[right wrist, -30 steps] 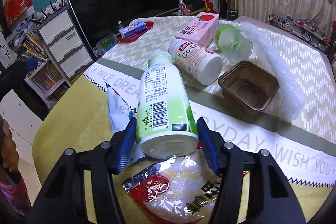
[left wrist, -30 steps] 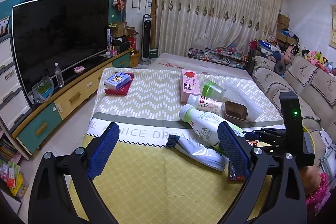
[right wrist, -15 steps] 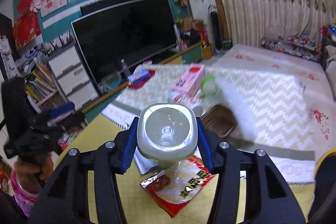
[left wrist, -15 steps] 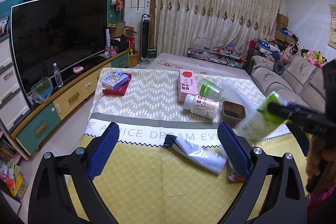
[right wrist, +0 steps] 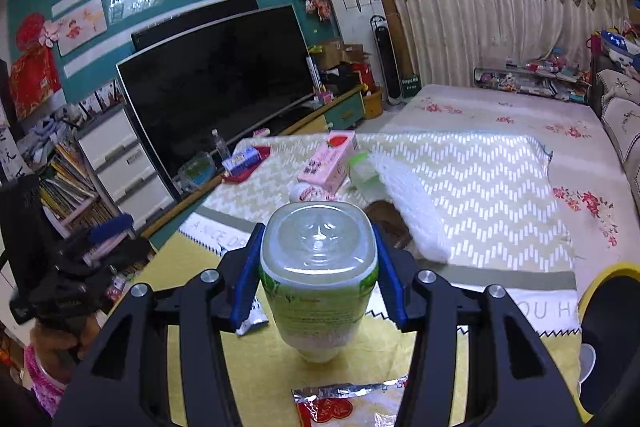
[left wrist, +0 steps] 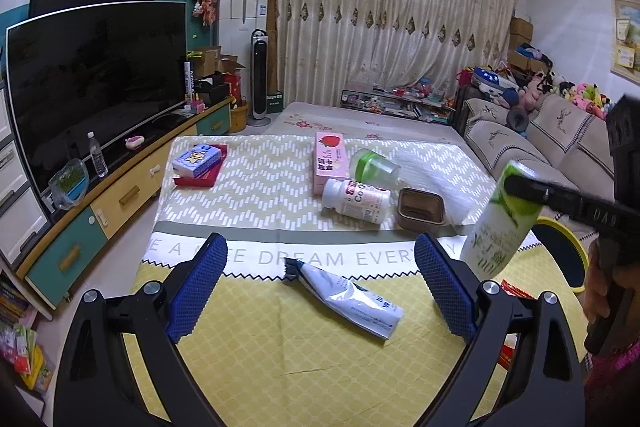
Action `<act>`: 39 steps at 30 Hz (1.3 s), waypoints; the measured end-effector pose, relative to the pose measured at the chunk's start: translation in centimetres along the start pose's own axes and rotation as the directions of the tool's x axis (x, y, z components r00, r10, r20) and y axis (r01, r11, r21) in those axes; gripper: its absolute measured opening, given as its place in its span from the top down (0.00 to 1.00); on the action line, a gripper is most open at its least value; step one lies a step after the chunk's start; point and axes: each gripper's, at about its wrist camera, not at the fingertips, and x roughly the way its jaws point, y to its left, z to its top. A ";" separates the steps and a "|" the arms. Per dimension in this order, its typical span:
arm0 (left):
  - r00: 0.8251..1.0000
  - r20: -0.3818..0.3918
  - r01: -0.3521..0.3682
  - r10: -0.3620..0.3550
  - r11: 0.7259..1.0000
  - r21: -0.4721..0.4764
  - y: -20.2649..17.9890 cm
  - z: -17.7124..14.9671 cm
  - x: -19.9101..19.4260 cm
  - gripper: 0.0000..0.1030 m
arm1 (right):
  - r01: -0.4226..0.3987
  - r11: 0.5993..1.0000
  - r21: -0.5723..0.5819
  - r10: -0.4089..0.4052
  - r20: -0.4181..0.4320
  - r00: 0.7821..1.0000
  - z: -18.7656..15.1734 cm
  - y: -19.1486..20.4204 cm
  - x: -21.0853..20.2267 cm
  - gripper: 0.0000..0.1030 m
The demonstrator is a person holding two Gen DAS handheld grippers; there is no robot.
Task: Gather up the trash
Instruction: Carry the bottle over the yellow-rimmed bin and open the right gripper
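- Right gripper (right wrist: 318,279) pinches a green-and-white drink bottle (right wrist: 318,283) between its two blue pads (right wrist: 246,283), one pad on each side.
- That bottle is up in the air above the yellow cloth, with its flat bottom up toward the right camera and its top pointing down.
- From the left camera, the same bottle (left wrist: 502,223) hangs tilted at the right side, with a black finger across its upper part.
- Left gripper (left wrist: 320,287) has its pads spread wide and nothing is between them. It hangs above the table (left wrist: 280,367).
- Between its pads, farther off, a white squeezed tube (left wrist: 348,297) lies flat on the yellow cloth.
- A shiny red snack wrapper (right wrist: 344,407) lies on the cloth right under the held bottle.
- Farther back lie a white bottle with red letters (left wrist: 356,197) on its side, a clear cup with a green lid (left wrist: 374,169) on its side, and a pink carton (left wrist: 328,159) lying flat.
- A small brown tray (left wrist: 420,215) sits just beside the white bottle, with a white bubbly sheet (left wrist: 436,179) touching it behind.
- A blue box (left wrist: 196,159) rests on a red tray (left wrist: 198,179) at the far left of the table.
- A yellow-rimmed bin (left wrist: 560,255) shows at the right edge of the table.
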 end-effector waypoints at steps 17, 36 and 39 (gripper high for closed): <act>0.993 -0.043 0.111 -0.107 0.989 0.096 -5.0 -0.4 1.8 0.09 | 0.341 0.924 0.173 -0.368 0.161 0.916 0.7 -11.1 -12.0 0.52; 0.956 -0.141 0.282 -0.258 0.938 0.201 -13.9 -0.8 4.6 0.09 | 0.595 0.727 0.342 -0.613 -0.066 0.787 -7.1 -25.6 -13.3 0.52; 0.948 -0.161 0.306 -0.275 0.927 0.219 -15.0 -1.3 5.1 0.09 | 0.588 0.725 0.358 -0.610 -0.061 0.790 -7.1 -25.7 -13.2 0.50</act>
